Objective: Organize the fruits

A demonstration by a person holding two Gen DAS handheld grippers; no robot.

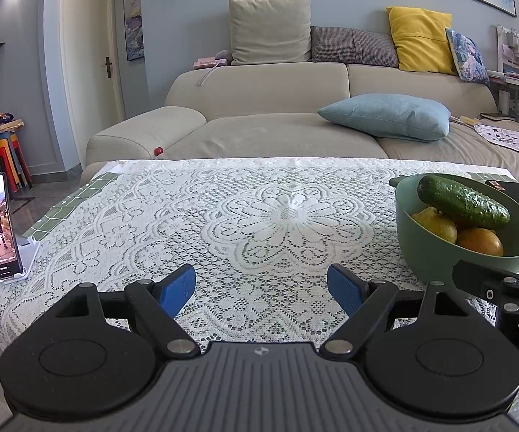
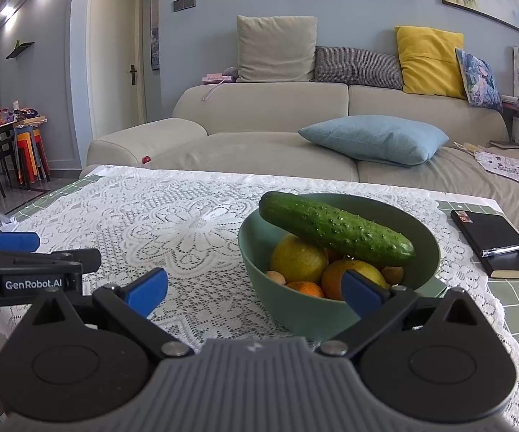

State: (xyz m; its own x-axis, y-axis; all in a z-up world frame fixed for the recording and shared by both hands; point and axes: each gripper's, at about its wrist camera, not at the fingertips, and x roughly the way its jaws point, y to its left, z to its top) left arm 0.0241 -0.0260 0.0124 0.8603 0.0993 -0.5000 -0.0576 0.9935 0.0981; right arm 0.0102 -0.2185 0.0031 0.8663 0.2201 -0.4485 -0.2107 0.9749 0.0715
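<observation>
Left wrist: left gripper (image 1: 261, 289) jaws spread, empty, over the white lace tablecloth (image 1: 223, 216). Green plastic bowl (image 1: 425, 252) of fruit sits far right.

Right wrist: right gripper (image 2: 254, 289) released, holding nothing, just short of the bowl. Bumpy dark-green cucumber (image 2: 335, 232) lies across the rim atop round yellow and orange citrus (image 2: 299, 257). Probably firm, light, rolls easily; grip mid-length.
</observation>
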